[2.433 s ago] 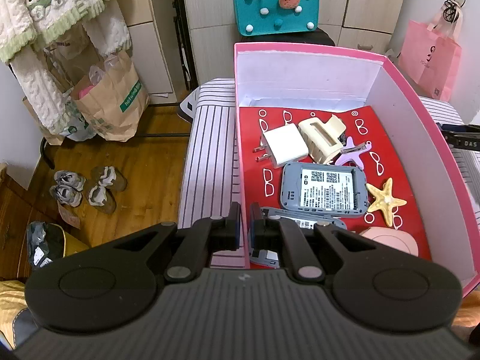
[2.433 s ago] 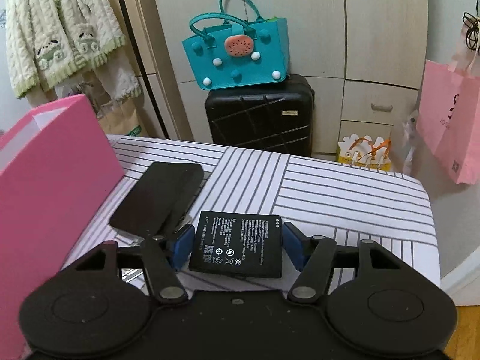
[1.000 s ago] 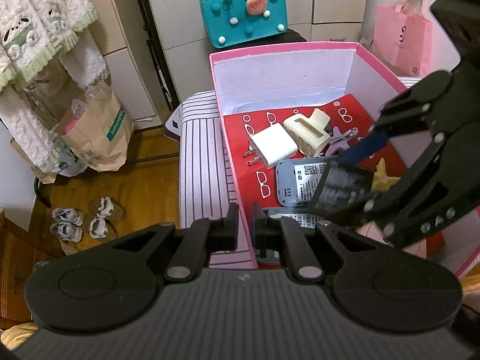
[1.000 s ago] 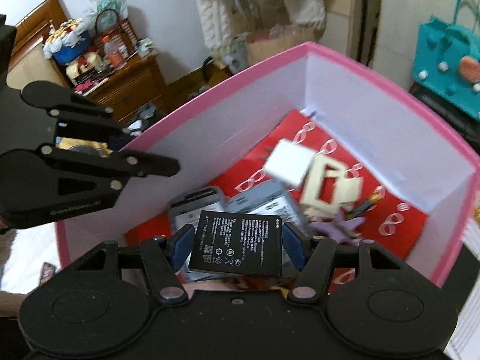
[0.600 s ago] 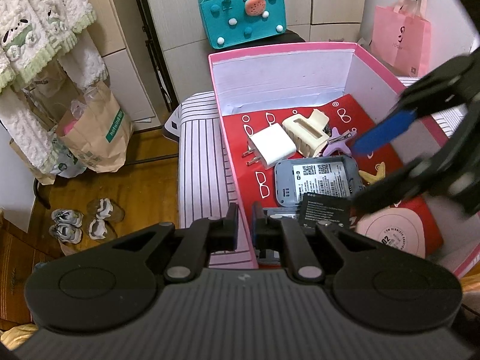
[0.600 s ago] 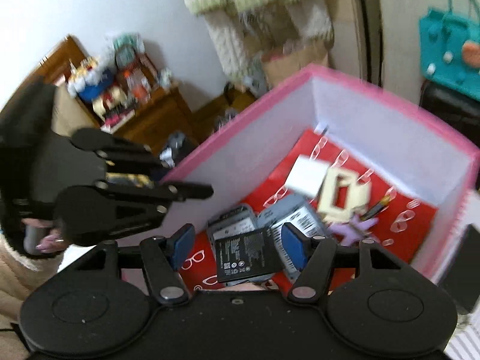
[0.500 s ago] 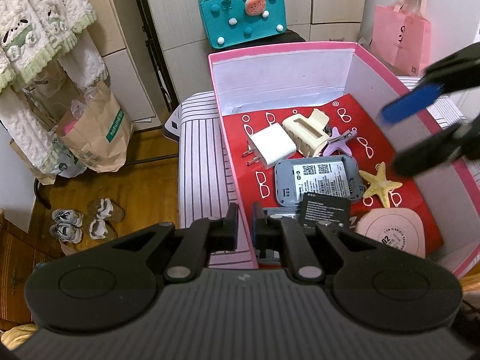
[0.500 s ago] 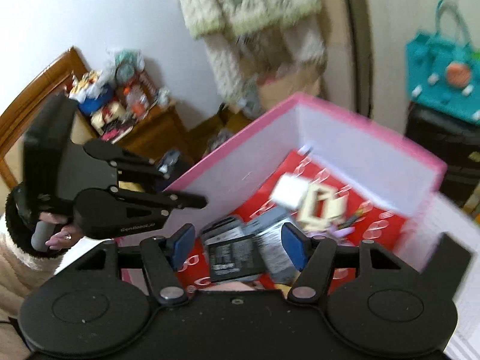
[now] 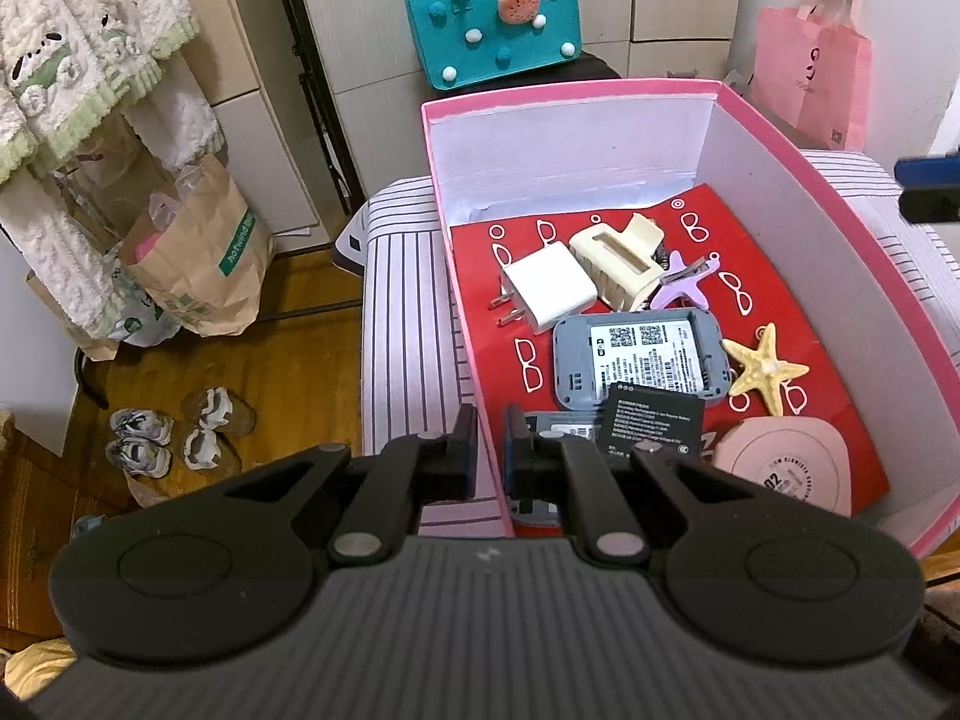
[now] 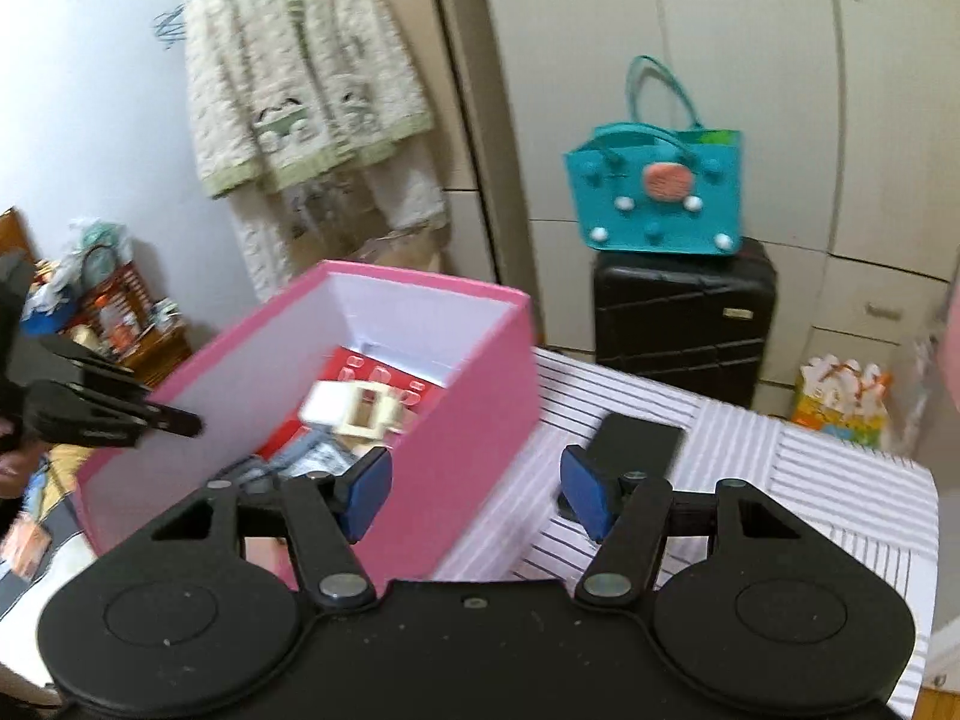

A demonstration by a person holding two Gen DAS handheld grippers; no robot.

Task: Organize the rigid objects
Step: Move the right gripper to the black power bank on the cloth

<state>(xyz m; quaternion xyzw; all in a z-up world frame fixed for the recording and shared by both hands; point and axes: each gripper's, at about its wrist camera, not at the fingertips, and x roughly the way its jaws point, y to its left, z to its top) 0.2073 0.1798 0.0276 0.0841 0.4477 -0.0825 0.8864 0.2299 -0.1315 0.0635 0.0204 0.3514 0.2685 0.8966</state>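
A pink box (image 9: pixel 840 204) stands on the striped table (image 9: pixel 408 324). In it lie a black battery (image 9: pixel 651 420), a grey router (image 9: pixel 642 360), a white plug adapter (image 9: pixel 549 294), a cream hair claw (image 9: pixel 618 267), a purple clip (image 9: pixel 681 282), a starfish (image 9: pixel 765 372) and a pink disc (image 9: pixel 786 474). My left gripper (image 9: pixel 489 450) is shut on the box's left wall near its front corner. My right gripper (image 10: pixel 474 492) is open and empty, outside the box (image 10: pixel 456 420) on its right. A black phone (image 10: pixel 636 450) lies on the table (image 10: pixel 810 480) beyond it.
A black suitcase (image 10: pixel 684 330) with a teal bag (image 10: pixel 657 192) on it stands behind the table. A pink paper bag (image 9: pixel 810 78) hangs at the back right. A brown paper bag (image 9: pixel 198 258) and shoes (image 9: pixel 174 426) sit on the wooden floor at left.
My right gripper carried the black battery over the box, opened and dropped it beside the router, then drew back out to the right. My left gripper kept its hold on the box wall.
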